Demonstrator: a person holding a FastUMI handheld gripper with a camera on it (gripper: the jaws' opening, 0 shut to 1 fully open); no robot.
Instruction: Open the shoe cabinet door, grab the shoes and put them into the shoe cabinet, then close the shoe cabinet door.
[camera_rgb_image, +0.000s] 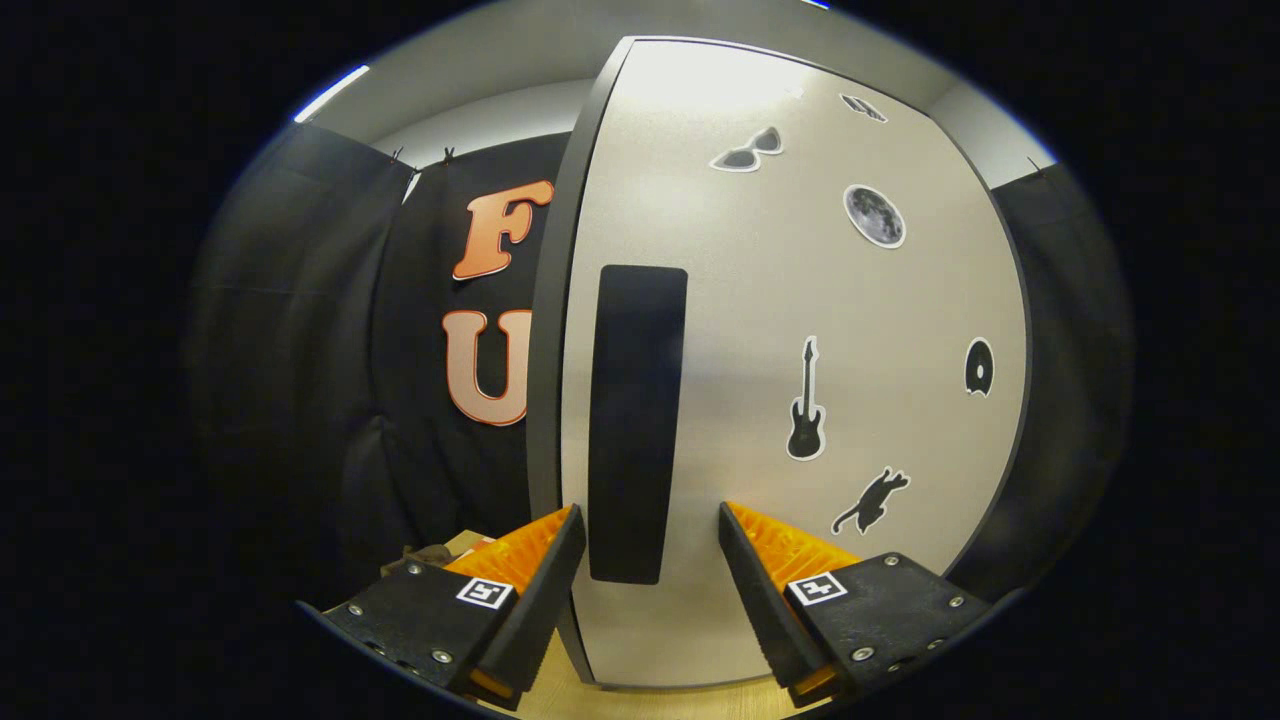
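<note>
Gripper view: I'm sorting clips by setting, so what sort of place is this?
Likely a staged recording booth: a grey shoe cabinet door with stickers, black cloth wall behind, wood floor. The gripper, jaws open, straddles the door's black handle.

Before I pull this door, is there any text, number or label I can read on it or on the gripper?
None readable.
Cabinet door: picture stickers only, guitar, cat, moon, sunglasses; no words.
Handle: plain black, unmarked.
Gripper, open astride the handle: coded square tags, no letters or numbers.
</note>
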